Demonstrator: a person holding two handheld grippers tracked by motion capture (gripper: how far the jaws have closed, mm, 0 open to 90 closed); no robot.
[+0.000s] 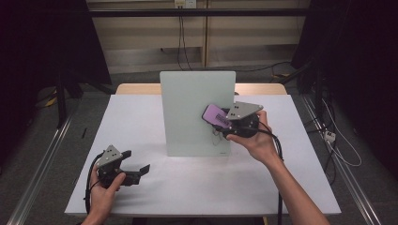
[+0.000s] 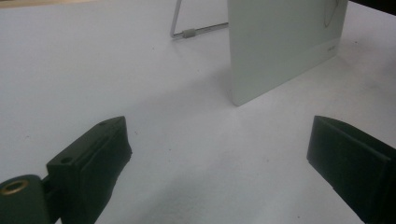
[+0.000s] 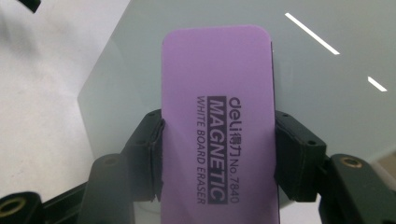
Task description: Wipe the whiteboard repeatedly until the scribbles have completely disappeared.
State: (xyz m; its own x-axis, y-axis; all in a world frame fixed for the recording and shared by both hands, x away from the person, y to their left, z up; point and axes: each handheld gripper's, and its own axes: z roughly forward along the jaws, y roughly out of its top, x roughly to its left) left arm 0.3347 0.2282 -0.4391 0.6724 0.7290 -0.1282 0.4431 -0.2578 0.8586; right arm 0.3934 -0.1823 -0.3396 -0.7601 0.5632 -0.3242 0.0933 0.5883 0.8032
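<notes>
White tabletop (image 1: 155, 187) carries an upright whiteboard (image 1: 197, 112) at its middle. Right gripper (image 1: 224, 119) clamps the purple magnetic eraser (image 3: 217, 116) across its long sides, held against the board's right half. It looks light, rigid and smooth-backed, so gripping the edges suits it. Left gripper (image 1: 141, 171) rests near left, jaws spread and empty.

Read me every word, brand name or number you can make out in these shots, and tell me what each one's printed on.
"deli" followed by two Chinese characters and "No.7840": on the purple eraser held in the right tongs.
"MAGNETIC": white letters in a dark bar on the same eraser.
"WHITE BOARD ERASER": small line beside it on the eraser.
Small mark at the lower corner of the standing whiteboard: too small to read.
</notes>
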